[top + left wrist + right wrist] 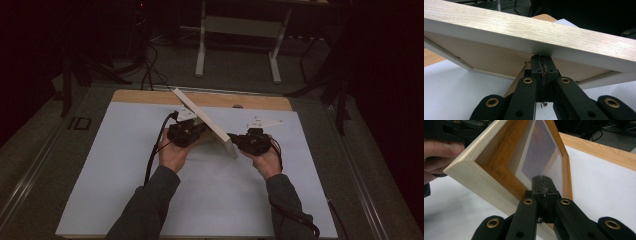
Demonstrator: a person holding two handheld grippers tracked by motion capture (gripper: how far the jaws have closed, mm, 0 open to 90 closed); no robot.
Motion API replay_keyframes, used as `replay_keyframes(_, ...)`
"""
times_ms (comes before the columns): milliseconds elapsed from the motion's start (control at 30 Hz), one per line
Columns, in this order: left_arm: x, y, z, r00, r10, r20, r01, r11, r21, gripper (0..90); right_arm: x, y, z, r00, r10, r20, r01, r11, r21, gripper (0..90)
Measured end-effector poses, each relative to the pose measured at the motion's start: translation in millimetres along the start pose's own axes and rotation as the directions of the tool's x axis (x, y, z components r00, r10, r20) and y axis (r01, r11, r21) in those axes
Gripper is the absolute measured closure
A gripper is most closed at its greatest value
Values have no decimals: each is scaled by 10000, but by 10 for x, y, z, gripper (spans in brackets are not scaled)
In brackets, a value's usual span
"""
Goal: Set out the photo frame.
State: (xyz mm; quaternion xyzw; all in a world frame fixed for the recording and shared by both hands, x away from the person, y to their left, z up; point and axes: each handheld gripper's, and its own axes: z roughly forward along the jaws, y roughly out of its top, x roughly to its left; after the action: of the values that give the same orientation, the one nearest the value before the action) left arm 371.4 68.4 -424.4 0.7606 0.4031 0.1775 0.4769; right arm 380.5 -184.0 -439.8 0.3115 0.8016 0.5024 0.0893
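Observation:
A light wooden picture frame stands tilted on one edge on the white mat, between my two grippers. My left gripper is shut, its tips pressed against the frame's brown backing just under the top rail. From the other side my right gripper is shut too, and its tips touch the glazed front inside the frame's wooden rim. Neither pair of jaws has anything between them. The person's left hand shows behind the frame in the right gripper view.
The white mat covers most of a wooden tabletop. Beyond the table's far edge are a white desk stand, dark stands and cables on the floor. Open mat lies to the left, right and front of the hands.

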Motion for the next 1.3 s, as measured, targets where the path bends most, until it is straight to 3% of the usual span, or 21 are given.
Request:
replay_keyframes(567,70,0,2,9994,-5,341,6,10000,-25,900,153,17,-1,9980,-452,-446,450,9990,-55,899)
replay_keyframes(1300,-13,-1,-55,9915,932,905,-919,9956,-187,900,346,81,86,9912,-903,-971,906,9959,-10,900)
